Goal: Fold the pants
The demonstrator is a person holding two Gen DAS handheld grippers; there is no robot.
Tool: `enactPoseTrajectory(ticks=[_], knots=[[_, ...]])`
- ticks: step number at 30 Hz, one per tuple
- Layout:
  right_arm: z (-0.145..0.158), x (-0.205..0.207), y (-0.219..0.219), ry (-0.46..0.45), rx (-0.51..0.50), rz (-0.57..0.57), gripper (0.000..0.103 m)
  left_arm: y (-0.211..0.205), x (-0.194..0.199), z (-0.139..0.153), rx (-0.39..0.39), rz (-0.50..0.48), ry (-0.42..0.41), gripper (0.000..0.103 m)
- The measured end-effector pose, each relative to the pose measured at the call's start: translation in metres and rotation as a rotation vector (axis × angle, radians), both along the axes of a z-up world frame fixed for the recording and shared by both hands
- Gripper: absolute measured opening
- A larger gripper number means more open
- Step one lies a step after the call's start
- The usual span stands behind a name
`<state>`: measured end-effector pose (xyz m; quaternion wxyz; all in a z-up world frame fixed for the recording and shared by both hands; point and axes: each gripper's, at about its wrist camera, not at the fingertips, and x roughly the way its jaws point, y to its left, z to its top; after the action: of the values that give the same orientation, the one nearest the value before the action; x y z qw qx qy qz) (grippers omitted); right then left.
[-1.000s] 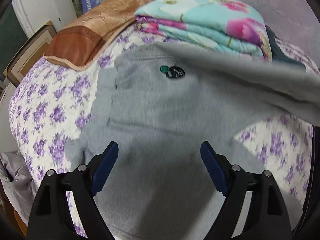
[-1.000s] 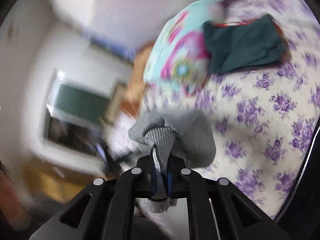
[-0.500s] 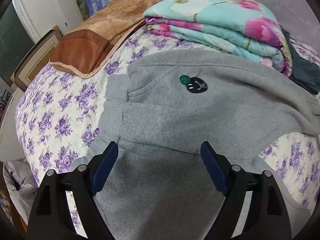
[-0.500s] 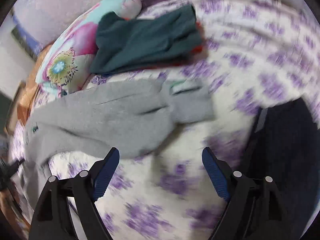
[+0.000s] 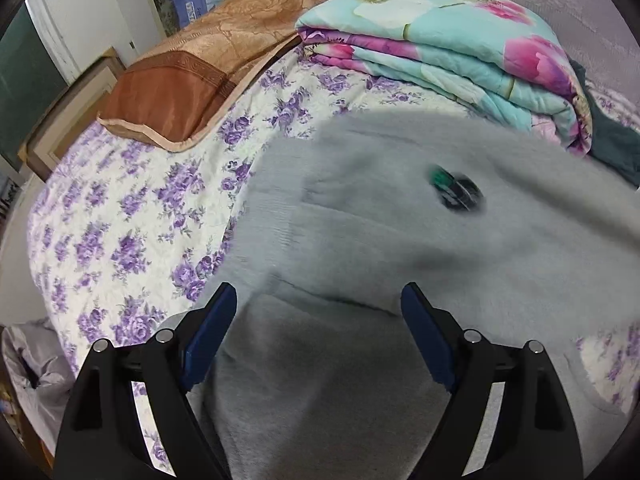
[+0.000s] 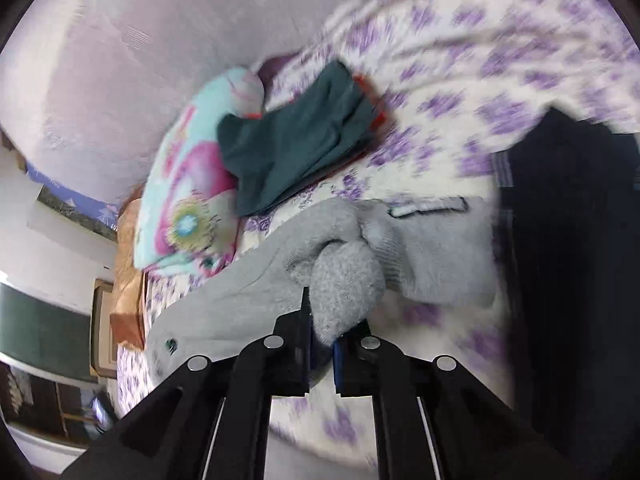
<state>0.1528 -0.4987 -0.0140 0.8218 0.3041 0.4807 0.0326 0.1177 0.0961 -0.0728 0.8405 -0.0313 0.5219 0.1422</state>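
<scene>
One pair of grey fleece sweatpants (image 5: pixel 360 248) lies spread across the bed with the purple-flowered white sheet (image 5: pixel 132 216), filling the middle of the left wrist view; a small dark green and black badge (image 5: pixel 456 190) sits on the cloth toward 1 o'clock, blurred. A fold edge crosses the fabric just ahead of the left claw (image 5: pixel 318 324), whose blue-padded fingers (image 5: pixel 208 336) stand wide apart over the grey cloth, gripping nothing.

In the right wrist view the right claw (image 6: pixel 320 344) is pinched narrow on a bunched grey leg end of the same sweatpants (image 6: pixel 344 280), with a ribbed cuff (image 6: pixel 392 256) just past it and a white label outlined in dark (image 6: pixel 428 207) at 1 o'clock.

Around the pants: a folded turquoise quilt with pink and white flowers (image 5: pixel 448 44) lies at 12 to 1 o'clock in the left view, close beside the upper edge of the grey cloth. A brown and tan satin pillow (image 5: pixel 208 64) sits at 11 o'clock, apart from the pants. A folded dark teal garment (image 6: pixel 296 136) rests against the quilt, with a bit of red cloth (image 6: pixel 378 118) under its far edge. A dark, near-black fabric (image 6: pixel 568 240) covers the 3 o'clock side of the right view.
</scene>
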Motion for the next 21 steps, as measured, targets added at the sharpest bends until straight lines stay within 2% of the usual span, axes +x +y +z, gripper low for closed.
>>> enactPoseTrajectory(ticks=[1,3,4,5,6,7,8,9,10,11,12,13,17,21], knots=[[0.000,-0.017,-0.008,0.020,-0.034,-0.025,0.011,0.003,0.001,0.001,-0.025,-0.005,-0.004,0.082],[-0.016,-0.036,-0.020,0.074,-0.180,-0.055,0.038,0.004,0.005,-0.001,-0.038,-0.017,0.008,0.082],[-0.038,-0.040,-0.023,0.168,-0.333,-0.081,0.078,0.004,0.006,-0.004,-0.039,-0.025,0.021,0.082],[-0.056,-0.042,-0.023,0.260,-0.436,-0.091,0.077,0.004,0.008,-0.006,-0.040,-0.038,0.038,0.082],[-0.068,-0.045,-0.023,0.330,-0.503,-0.088,0.070,0.004,0.009,-0.005,-0.042,-0.044,0.042,0.082],[-0.068,-0.051,-0.022,0.313,-0.498,-0.097,0.054,0.006,0.009,-0.001,-0.048,-0.059,0.037,0.082],[-0.060,-0.057,-0.020,0.260,-0.478,-0.116,0.053,0.008,0.010,0.003,-0.053,-0.069,0.029,0.082],[-0.052,-0.058,-0.015,0.195,-0.472,-0.128,0.053,0.012,0.012,0.009,-0.053,-0.080,0.012,0.082],[-0.039,-0.056,-0.004,0.112,-0.491,-0.117,0.059,0.015,0.014,0.015,-0.045,-0.088,-0.006,0.082],[-0.040,-0.047,0.008,0.074,-0.507,-0.089,0.072,0.019,0.019,0.022,-0.018,-0.099,-0.025,0.082],[-0.040,-0.039,0.023,0.046,-0.514,-0.032,0.077,0.021,0.027,0.028,0.020,-0.113,-0.031,0.083],[-0.043,-0.024,0.045,0.024,-0.509,0.065,0.077,0.020,0.037,0.030,0.048,-0.144,-0.027,0.087],[-0.061,0.027,0.116,-0.025,-0.575,0.285,0.078,0.015,0.079,0.023,0.118,-0.285,-0.009,0.088],[-0.070,0.060,0.163,-0.038,-0.546,0.401,0.078,0.004,0.112,0.005,0.156,-0.414,0.039,0.084]])
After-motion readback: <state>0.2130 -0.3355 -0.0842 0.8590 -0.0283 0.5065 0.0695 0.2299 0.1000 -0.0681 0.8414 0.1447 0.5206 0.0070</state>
